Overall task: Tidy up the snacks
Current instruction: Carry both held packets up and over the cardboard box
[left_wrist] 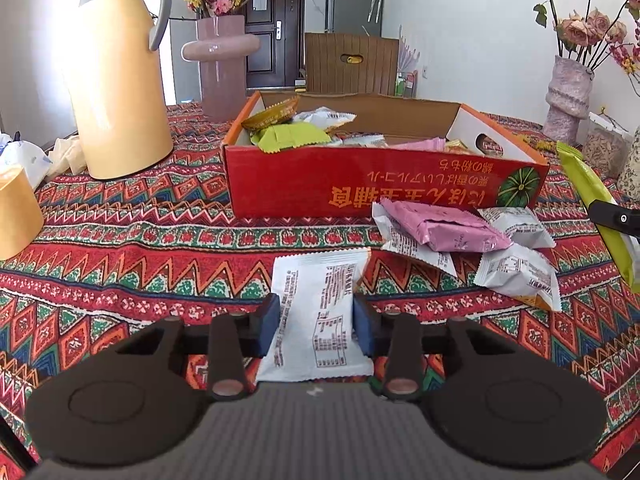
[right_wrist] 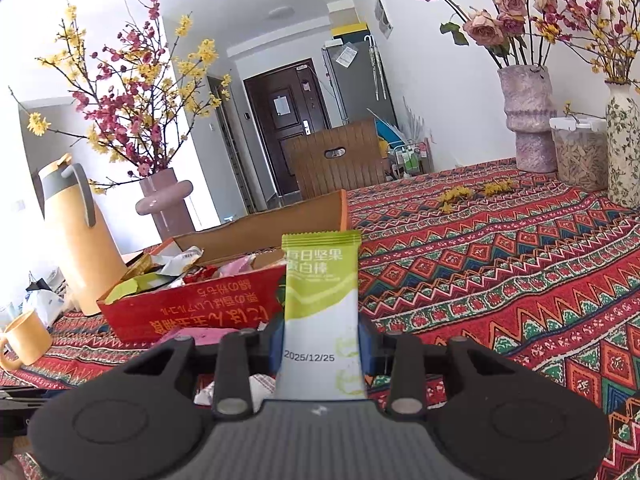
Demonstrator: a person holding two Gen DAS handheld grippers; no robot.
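Observation:
My left gripper point(left_wrist: 314, 320) is shut on a white snack packet point(left_wrist: 320, 312), held just above the patterned tablecloth in front of a red cardboard box point(left_wrist: 360, 184) that holds several snacks. A pink packet point(left_wrist: 436, 228) and white packets point(left_wrist: 516, 268) lie loose to the right of the box front. My right gripper point(right_wrist: 320, 340) is shut on a green and white nut bar packet point(right_wrist: 320, 304), held upright above the table to the right of the red box point(right_wrist: 192, 312). That green packet also shows at the right edge of the left wrist view point(left_wrist: 596, 200).
A yellow thermos jug point(left_wrist: 116, 80) and a pink vase point(left_wrist: 222, 64) stand left of the box. A yellow cup point(right_wrist: 26, 340) sits at the left edge. Vases point(right_wrist: 528, 120) and a clear container point(right_wrist: 580, 152) stand at the far right. A wooden chair point(left_wrist: 352, 64) is behind the table.

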